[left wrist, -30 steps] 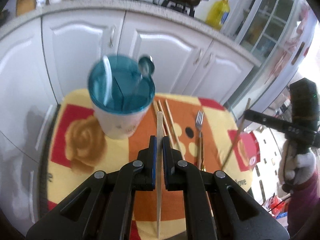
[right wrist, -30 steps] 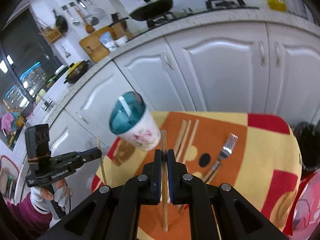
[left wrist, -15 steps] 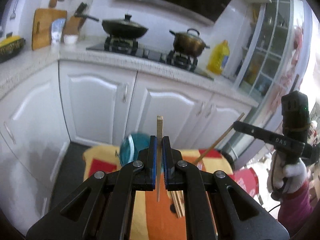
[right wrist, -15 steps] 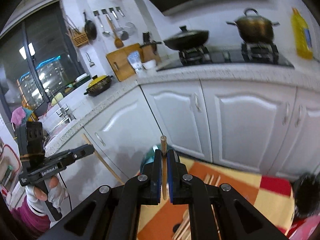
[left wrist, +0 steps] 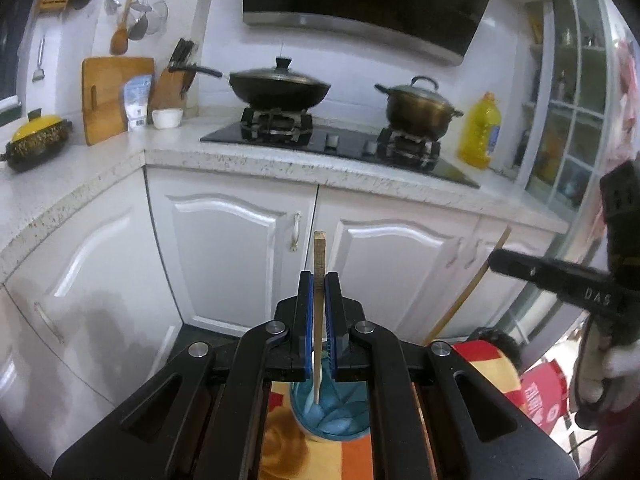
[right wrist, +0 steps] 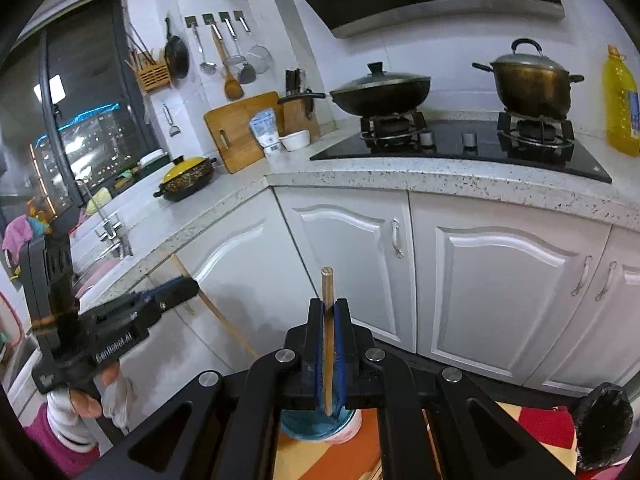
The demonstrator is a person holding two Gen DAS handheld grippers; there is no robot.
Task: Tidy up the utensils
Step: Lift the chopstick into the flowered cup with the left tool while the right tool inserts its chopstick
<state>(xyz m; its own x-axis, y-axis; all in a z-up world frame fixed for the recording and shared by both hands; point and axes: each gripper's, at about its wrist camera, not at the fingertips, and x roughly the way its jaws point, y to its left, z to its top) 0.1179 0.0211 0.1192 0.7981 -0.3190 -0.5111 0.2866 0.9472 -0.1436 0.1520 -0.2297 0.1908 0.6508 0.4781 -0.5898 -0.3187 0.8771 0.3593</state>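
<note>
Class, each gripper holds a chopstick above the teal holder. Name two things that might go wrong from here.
1. Each chopstick is pinched between thin pads, so it may pivot or slip.
2. The holder is largely hidden behind the left gripper and right gripper, so a lowered tip may miss its rim.

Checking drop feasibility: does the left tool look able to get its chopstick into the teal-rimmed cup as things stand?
Probably yes. The left tool, shut on a chopstick, hangs above the cup; the stick's lower end points at the open mouth. The right tool holds its own chopstick nearby, which could crowd it.
</note>
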